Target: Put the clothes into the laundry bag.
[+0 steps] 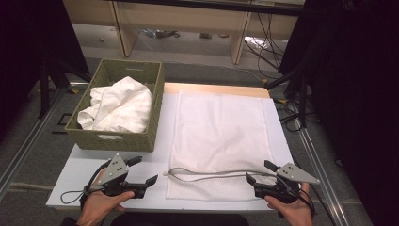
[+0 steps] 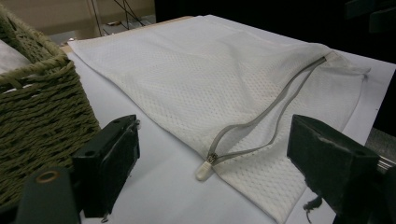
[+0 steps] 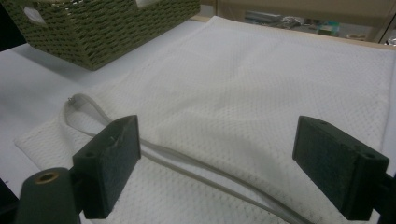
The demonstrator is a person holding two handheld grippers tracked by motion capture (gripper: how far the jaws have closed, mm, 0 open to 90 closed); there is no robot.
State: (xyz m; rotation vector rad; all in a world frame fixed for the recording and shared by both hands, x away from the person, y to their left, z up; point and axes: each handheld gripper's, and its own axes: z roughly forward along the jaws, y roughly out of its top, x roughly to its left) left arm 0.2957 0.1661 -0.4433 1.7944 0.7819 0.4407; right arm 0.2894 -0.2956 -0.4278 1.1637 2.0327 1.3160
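On the table's near right half lies the mesh laundry bag, flat, zipper unzipped. Light, limp cloth: best pinched at the opening's edges. Left gripper and right gripper both gape wide, empty.

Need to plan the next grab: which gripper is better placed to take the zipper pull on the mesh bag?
Left. The left gripper points its open jaws at the zipper pull, at the mesh bag's left end; the right gripper is at the far end.
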